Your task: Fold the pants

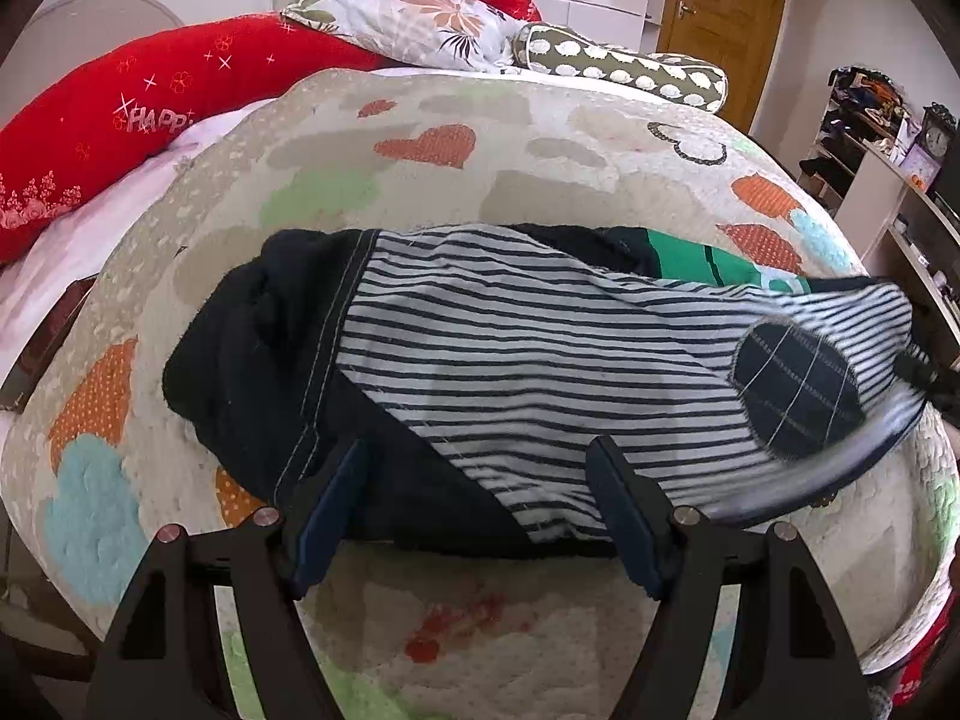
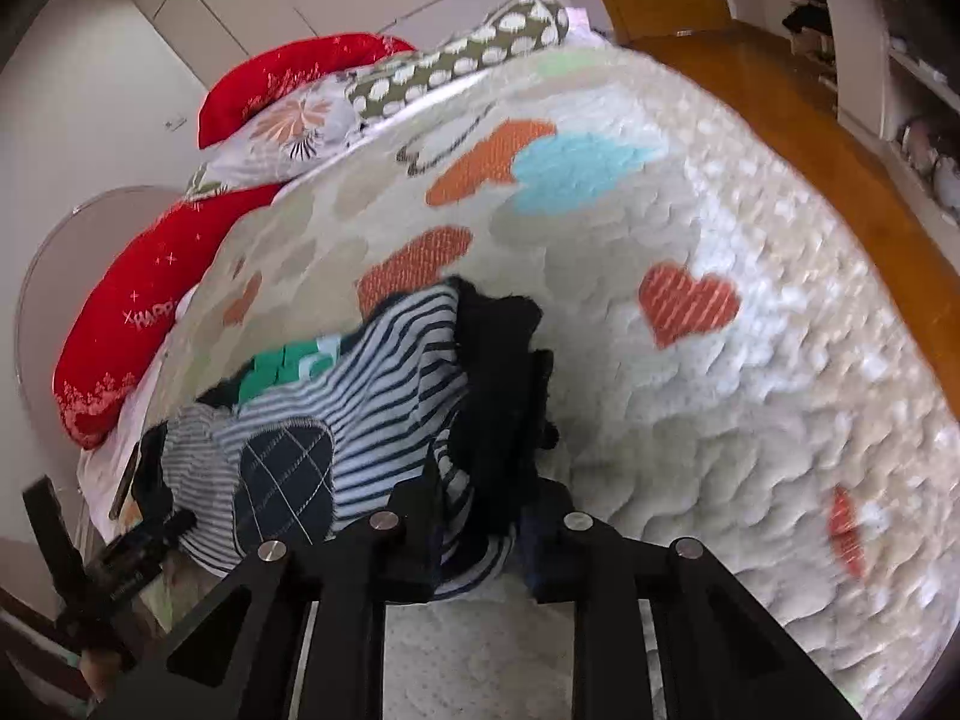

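The pants (image 1: 510, 360) are striped white and navy with navy cuffs and an oval navy knee patch (image 1: 792, 396). They lie on a quilted bedspread (image 1: 420, 180). My left gripper (image 1: 480, 480) is open, its fingers straddling the near edge of the pants. In the right wrist view my right gripper (image 2: 480, 516) is shut on the pants (image 2: 384, 396), pinching striped and navy cloth and lifting that end. The right gripper's tip also shows at the right end of the pants in the left wrist view (image 1: 918, 375). A green striped garment (image 1: 708, 264) lies under the far edge.
Red pillows (image 1: 120, 120), a floral pillow (image 1: 414, 18) and a dotted bolster (image 1: 630, 69) lie at the head of the bed. Shelves with clutter (image 1: 870, 138) and a wooden door (image 1: 720, 12) stand on the right. Wooden floor (image 2: 780, 96) lies beyond the bed.
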`<state>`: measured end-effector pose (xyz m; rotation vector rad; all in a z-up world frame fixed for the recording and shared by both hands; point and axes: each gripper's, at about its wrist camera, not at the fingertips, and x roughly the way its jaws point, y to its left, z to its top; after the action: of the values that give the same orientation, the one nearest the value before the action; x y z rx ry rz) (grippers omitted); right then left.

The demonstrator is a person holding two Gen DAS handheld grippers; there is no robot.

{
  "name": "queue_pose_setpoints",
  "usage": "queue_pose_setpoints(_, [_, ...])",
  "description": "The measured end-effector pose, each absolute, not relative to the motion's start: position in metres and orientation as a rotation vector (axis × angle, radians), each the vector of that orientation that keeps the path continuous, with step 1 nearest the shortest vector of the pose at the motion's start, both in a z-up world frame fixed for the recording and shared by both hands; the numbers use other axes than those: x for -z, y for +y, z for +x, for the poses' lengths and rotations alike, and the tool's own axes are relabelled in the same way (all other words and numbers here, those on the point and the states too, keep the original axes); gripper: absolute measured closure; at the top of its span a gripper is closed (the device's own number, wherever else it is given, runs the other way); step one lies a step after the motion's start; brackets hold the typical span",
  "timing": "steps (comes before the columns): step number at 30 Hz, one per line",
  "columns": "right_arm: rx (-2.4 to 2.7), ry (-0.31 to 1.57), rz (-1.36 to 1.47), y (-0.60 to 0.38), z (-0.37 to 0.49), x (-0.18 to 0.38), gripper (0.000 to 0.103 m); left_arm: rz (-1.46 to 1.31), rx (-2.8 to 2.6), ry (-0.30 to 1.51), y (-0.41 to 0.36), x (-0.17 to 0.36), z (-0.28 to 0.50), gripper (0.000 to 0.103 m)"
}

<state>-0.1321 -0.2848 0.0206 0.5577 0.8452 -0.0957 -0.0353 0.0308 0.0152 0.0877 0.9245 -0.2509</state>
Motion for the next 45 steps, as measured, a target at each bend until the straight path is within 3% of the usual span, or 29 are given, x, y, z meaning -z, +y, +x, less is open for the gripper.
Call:
queue_pose_setpoints(5, [0.123,0.849,0.6,-0.301,-0.136,-0.014,0.082,0.116,0.25,0.912,0.027,-0.011,-0.039,0.028])
queue_pose_setpoints(9, [0.128,0.848,0.647,-0.309,-0.143,-0.006,0.061,0.093,0.272,0.92,0.033,-0.017,-0.041,0.028])
queue_pose_setpoints(13, [0.161,0.789,0.672,-0.323,-0.159,-0.021,0.052,0.023,0.295,0.895,0.048,-0.039,-0.051,0.028])
queue_pose_setpoints(21, [0.162,0.617,0.639,-0.313,-0.18,-0.073,0.051,0.047,0.349,0.864,0.024,-0.056,-0.054,0.028])
queue_pose_setpoints(31, [0.065,0.882,0.491,-0.25,-0.136,-0.019,0.052,0.146,0.342,0.965,0.001,-0.017,-0.054,0.028])
queue_pose_setpoints(45, [0.16,0.745,0.544,-0.273,-0.165,-0.047,0.047,0.226,0.246,0.854,0.001,-0.064,-0.082,0.028])
